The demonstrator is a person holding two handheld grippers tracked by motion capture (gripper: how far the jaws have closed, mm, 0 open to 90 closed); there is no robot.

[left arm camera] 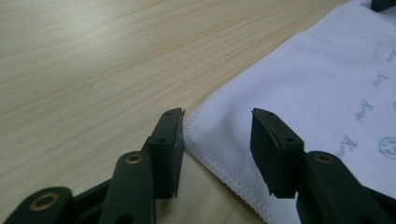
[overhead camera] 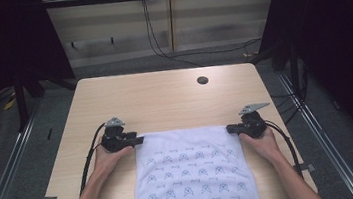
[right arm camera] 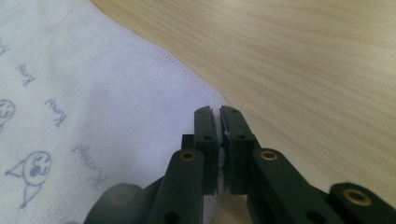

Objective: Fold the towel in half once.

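Observation:
A white towel point(overhead camera: 192, 170) printed with small grey figures lies flat on the wooden table point(overhead camera: 159, 99), its near end hanging over the front edge. My left gripper point(overhead camera: 138, 140) sits at the towel's far left corner. In the left gripper view its jaws point(left arm camera: 217, 114) stand open, with the stitched corner of the towel point(left arm camera: 327, 93) lying between them untouched. My right gripper point(overhead camera: 230, 129) is at the far right corner. In the right gripper view it point(right arm camera: 218, 110) is shut on the towel point(right arm camera: 93, 93), a sliver of white cloth pinched between the pads.
A dark round hole point(overhead camera: 202, 80) is set in the table's far right part. Bare wood stretches beyond the towel to the far edge. Black cables point(overhead camera: 169, 55) run over the floor behind the table, and dark frame posts point(overhead camera: 20, 97) stand at both sides.

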